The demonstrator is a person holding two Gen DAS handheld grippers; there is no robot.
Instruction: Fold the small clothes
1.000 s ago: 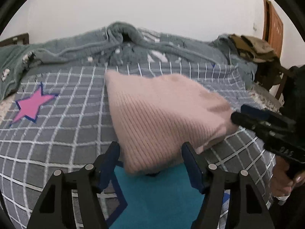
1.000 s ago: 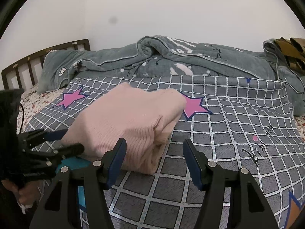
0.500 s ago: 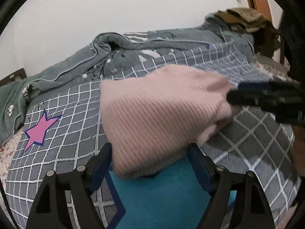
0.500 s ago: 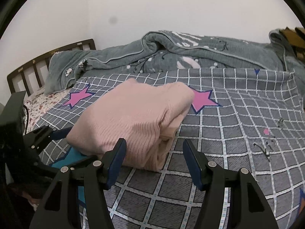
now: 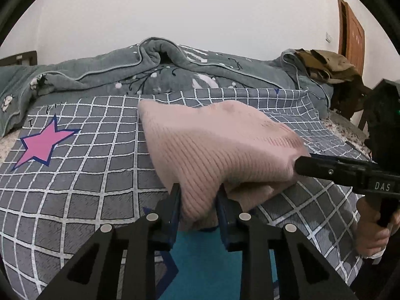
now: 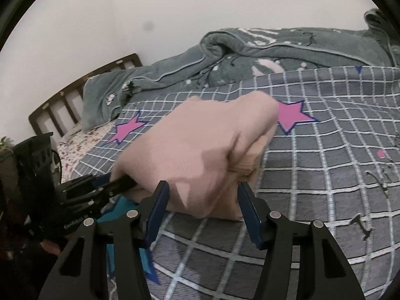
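The left tongs [image 5: 197, 201] are closing on the near edge of the pink knit garment [image 5: 220, 145], pinched between them; the right tongs [image 6: 202, 200] are kept half-wide around its right end. Both layers should be gripped evenly above the checked bedspread [image 5: 75, 175].

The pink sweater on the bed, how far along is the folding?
Done: the pink sweater already lies in a thick, layered bundle on the checked bedspread. In hand: the left tool is closing on its near edge, and the right tool straddles the other near corner, its jaws also narrowing. Left: whatever last fold or lift comes next; a teal cloth lies underneath.
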